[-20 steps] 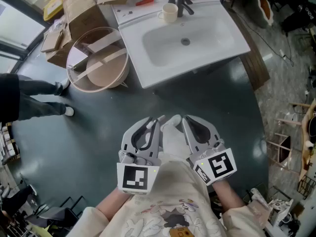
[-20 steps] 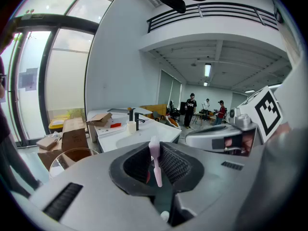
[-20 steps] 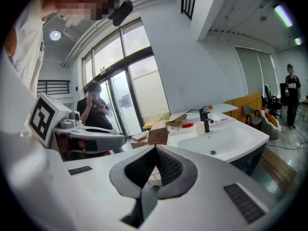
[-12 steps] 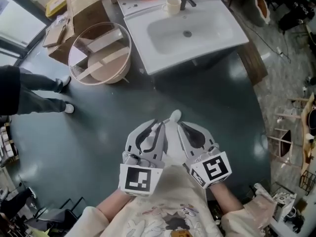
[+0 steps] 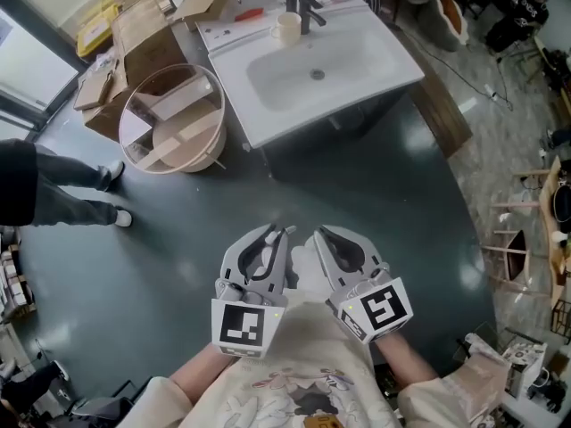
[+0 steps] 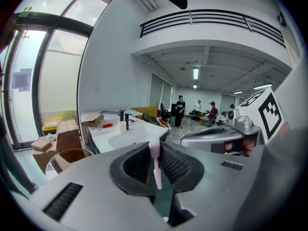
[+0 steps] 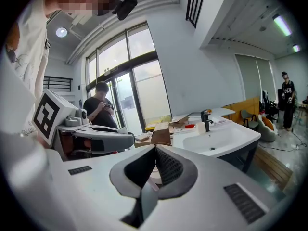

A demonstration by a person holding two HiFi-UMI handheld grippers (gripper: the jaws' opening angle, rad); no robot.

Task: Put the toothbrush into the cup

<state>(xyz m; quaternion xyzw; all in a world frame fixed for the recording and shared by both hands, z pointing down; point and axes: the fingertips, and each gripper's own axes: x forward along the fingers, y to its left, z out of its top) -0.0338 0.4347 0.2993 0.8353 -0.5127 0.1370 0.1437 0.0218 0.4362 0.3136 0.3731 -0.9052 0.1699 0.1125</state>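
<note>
A pink toothbrush [image 6: 155, 163] stands upright between the jaws of my left gripper [image 6: 155, 150], which is shut on it. In the head view, the left gripper [image 5: 278, 234] and right gripper [image 5: 319, 233] hang side by side close to my body, above the dark floor. The right gripper [image 7: 155, 149] is shut with nothing in it. The cream cup [image 5: 287, 27] stands on the white sink counter beside the black tap [image 5: 303, 7], well ahead of both grippers. The same cup [image 6: 122, 126] [image 7: 201, 128] appears small in both gripper views.
The white washbasin unit [image 5: 375, 56] stands ahead, with a small red object [image 5: 250, 13] on its counter. A round tub with boards [image 5: 171, 119] and cardboard boxes [image 5: 134, 25] sit to its left. A person's legs [image 5: 53, 185] are at the left, and a wooden platform [image 5: 446, 105] at the right.
The head view has drifted, so the sink sits a little further left and away. Both grippers keep the same pose side by side, the left still shut on the toothbrush.
</note>
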